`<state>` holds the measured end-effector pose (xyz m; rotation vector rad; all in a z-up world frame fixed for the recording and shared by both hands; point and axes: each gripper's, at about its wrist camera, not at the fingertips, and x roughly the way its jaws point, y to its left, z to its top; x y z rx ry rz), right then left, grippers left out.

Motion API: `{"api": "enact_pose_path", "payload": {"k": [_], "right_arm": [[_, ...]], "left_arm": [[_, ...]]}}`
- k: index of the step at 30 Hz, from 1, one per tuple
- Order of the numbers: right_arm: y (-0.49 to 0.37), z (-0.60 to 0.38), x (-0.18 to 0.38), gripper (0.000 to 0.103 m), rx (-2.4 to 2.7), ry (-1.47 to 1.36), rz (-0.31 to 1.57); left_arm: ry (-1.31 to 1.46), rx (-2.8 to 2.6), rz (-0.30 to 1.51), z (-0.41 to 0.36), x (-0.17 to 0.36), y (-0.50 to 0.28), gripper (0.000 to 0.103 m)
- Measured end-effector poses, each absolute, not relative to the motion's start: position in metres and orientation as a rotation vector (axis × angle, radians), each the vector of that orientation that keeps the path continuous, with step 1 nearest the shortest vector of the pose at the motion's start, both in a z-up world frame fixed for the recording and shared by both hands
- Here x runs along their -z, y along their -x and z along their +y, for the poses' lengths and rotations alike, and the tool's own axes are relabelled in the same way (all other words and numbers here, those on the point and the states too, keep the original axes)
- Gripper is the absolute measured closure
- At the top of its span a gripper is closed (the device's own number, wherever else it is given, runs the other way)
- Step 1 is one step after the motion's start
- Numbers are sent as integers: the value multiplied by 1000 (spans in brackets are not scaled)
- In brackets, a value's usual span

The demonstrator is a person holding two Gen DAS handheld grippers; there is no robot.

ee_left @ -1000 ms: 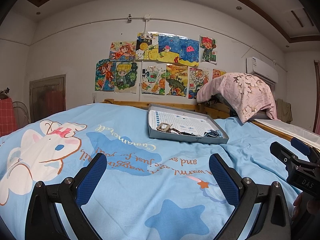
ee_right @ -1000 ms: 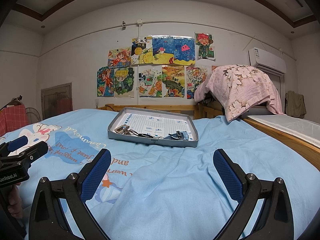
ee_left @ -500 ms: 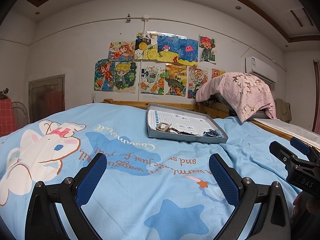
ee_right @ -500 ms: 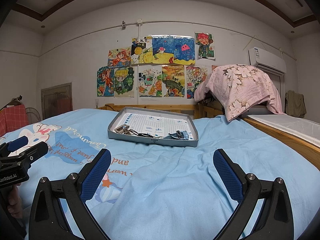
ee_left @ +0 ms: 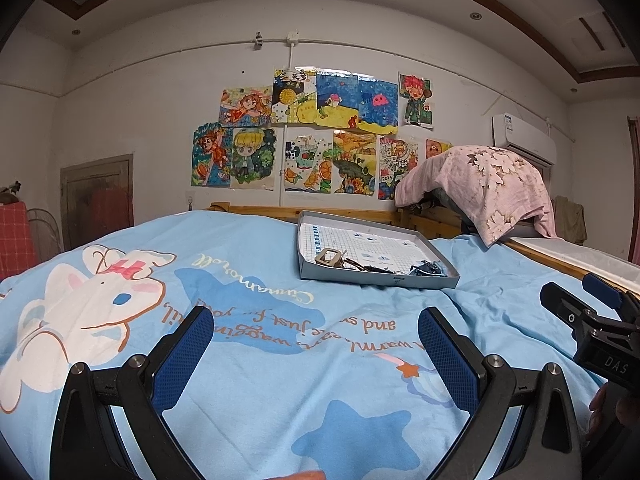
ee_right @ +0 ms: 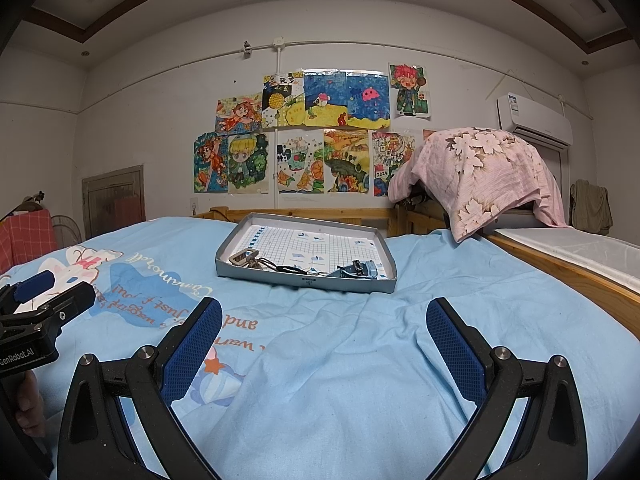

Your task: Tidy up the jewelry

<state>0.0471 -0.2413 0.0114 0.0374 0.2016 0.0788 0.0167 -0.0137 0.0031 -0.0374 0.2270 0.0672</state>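
A shallow grey box lid [ee_left: 400, 280] [ee_right: 304, 282] lies on the blue bedspread, far ahead of both grippers. Along its near side lie a metal buckle-like piece [ee_left: 329, 258] [ee_right: 242, 258], dark tangled cords [ee_left: 366, 267] [ee_right: 280, 268] and a blue hair clip [ee_left: 428, 269] [ee_right: 362, 269]. My left gripper [ee_left: 316, 354] is open and empty, low over the bedspread. My right gripper [ee_right: 324, 344] is open and empty, to its right. Each gripper shows at the edge of the other's view.
The blue cartoon bedspread [ee_left: 200, 320] covers the bed. A wooden headboard [ee_right: 320, 216] runs behind the lid. A pink floral cloth [ee_right: 480, 176] drapes a pile at the back right. A wooden side rail [ee_right: 560, 272] borders the right. Drawings [ee_left: 312, 136] hang on the wall.
Both grippers have barely moved; the left view has shifted very slightly. Both stay open and empty.
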Motion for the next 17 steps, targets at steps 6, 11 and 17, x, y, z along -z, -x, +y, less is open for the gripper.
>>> {"api": "enact_pose_path", "payload": {"k": [6,11,17], "right_arm": [[-47,-241,-12,3,-79,-38,201],[-48,-241,-11,3,-78,-38,203],[-48,-242,-11,3,-79,-39,203]], "left_arm": [[31,-70,222,-14,-2,-18,0],[32,-73,227,-15,-2,-18,0],[40,-78,231,-9,0,-20,0]]}}
